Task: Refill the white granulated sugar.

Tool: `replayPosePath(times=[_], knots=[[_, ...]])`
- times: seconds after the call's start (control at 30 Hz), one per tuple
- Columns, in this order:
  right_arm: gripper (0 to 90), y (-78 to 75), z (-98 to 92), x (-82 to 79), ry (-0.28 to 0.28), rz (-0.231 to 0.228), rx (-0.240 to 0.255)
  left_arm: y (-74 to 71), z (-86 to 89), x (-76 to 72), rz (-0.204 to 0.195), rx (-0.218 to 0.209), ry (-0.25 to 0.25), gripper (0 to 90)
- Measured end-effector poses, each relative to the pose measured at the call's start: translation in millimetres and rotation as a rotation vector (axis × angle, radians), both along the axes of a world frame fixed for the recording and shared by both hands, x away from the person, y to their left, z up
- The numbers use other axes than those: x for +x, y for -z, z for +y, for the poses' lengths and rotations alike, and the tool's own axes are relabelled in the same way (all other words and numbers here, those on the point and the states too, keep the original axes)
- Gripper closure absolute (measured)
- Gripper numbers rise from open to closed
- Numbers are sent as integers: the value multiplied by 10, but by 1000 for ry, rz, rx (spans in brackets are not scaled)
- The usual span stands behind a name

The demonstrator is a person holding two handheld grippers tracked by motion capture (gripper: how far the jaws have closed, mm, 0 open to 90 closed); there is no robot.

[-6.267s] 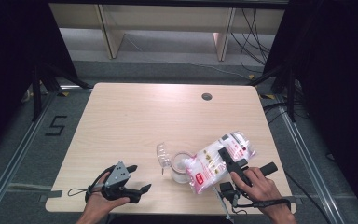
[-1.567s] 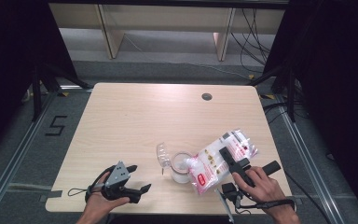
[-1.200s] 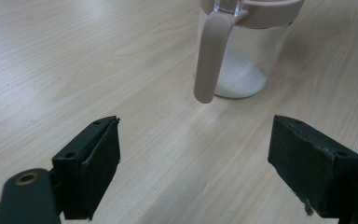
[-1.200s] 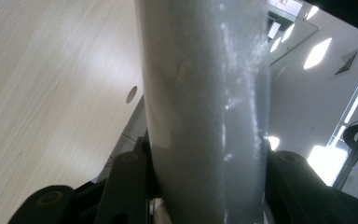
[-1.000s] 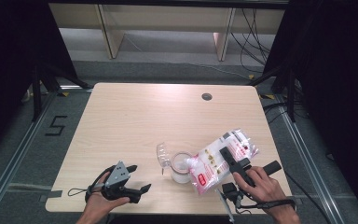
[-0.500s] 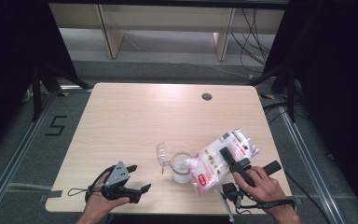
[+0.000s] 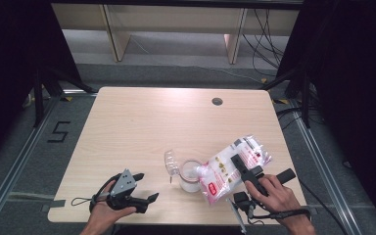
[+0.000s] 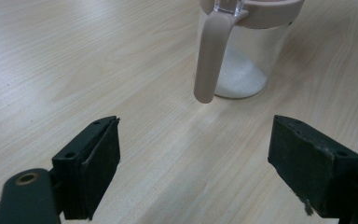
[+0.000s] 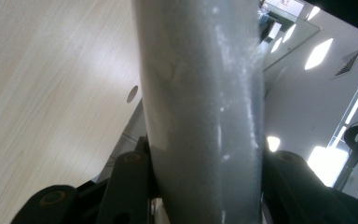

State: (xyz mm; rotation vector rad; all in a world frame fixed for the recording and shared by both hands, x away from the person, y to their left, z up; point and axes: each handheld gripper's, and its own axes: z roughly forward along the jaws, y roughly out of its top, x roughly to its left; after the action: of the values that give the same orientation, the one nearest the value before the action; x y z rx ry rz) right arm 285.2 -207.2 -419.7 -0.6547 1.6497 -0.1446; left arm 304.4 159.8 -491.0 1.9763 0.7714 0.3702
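Observation:
A clear plastic bag of white grains (image 7: 225,169) with a red label lies tilted, its lower end over a small clear jar (image 7: 190,177) with a pale pink rim. My right gripper (image 7: 238,165) is shut on the bag's upper part; in the right gripper view the bag (image 9: 200,93) stands pressed between both jaws. The jar's clear lid (image 7: 171,165) is flipped open to the left. In the left gripper view the jar (image 8: 242,60) holds a low heap of white grains, and a pink strip (image 8: 209,65) hangs down its side. My left gripper (image 7: 147,187) rests open on the table, left of the jar.
The light wooden table (image 7: 152,122) has a round cable hole (image 7: 217,101) near its far edge. Dark floor and metal rails surround the table, and cables run along the right side. Both forearms enter from the near edge.

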Motion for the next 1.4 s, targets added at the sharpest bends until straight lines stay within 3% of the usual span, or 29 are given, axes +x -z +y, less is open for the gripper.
replayPosePath(times=[0.37,0.5,0.73,0.8,1.4], knots=[[644,15,-8,4,1,9,17,2,1,2,1,-1,-1,163],[645,-1,2,0,-1,3,2,2,0,2,1,-1,0,163],[648,27,-13,-5,15,14,36,3,1,3,1,-1,-1,162],[649,11,-2,-3,1,4,11,2,0,2,1,-2,-1,163],[653,10,-6,-4,4,9,14,1,4,5,0,-3,-1,163]])
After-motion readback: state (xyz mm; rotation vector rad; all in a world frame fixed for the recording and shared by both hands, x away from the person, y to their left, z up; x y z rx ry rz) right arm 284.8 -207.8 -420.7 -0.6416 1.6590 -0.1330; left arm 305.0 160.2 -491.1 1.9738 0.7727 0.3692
